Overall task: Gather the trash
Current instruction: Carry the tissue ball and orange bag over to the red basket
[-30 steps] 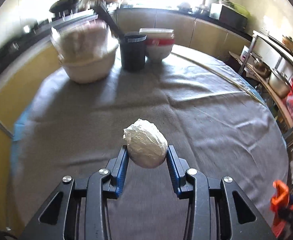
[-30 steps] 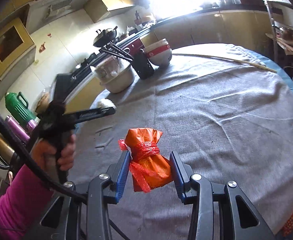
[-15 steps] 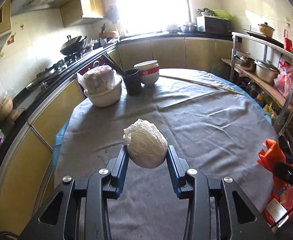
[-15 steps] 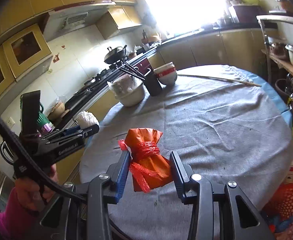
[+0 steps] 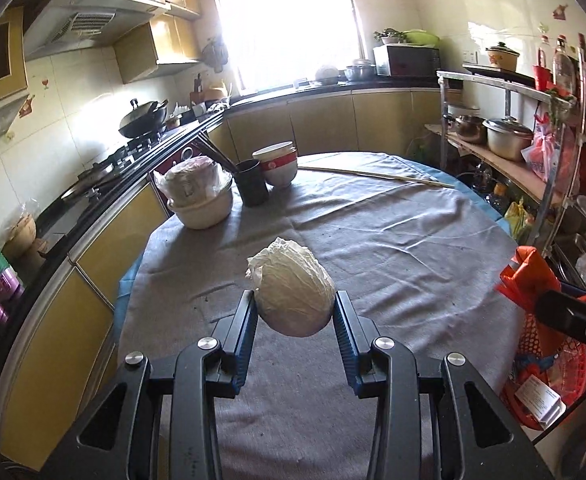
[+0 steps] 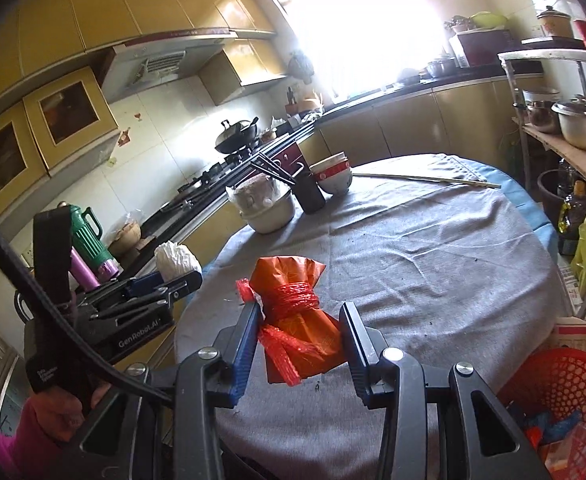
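My left gripper (image 5: 295,310) is shut on a white crumpled plastic bag ball (image 5: 293,294), held above the near edge of the round table (image 5: 393,240). It also shows in the right wrist view (image 6: 177,258) at the left. My right gripper (image 6: 299,320) is shut on an orange plastic bag tied with red string (image 6: 297,316), held above the table's near edge. The orange bag also shows in the left wrist view (image 5: 527,276) at the right. A red mesh trash basket (image 6: 569,392) stands on the floor at the lower right, with trash in it.
At the table's far left stand a cream bowl with a wrapped container (image 5: 199,196), a black cup with chopsticks (image 5: 251,182) and stacked red-banded bowls (image 5: 279,164). A long stick (image 5: 377,176) lies at the far edge. A metal shelf with pots (image 5: 505,140) is at the right.
Both grippers have pulled back and risen from the table with their bags still held. More of the kitchen and the red basket have come into view.
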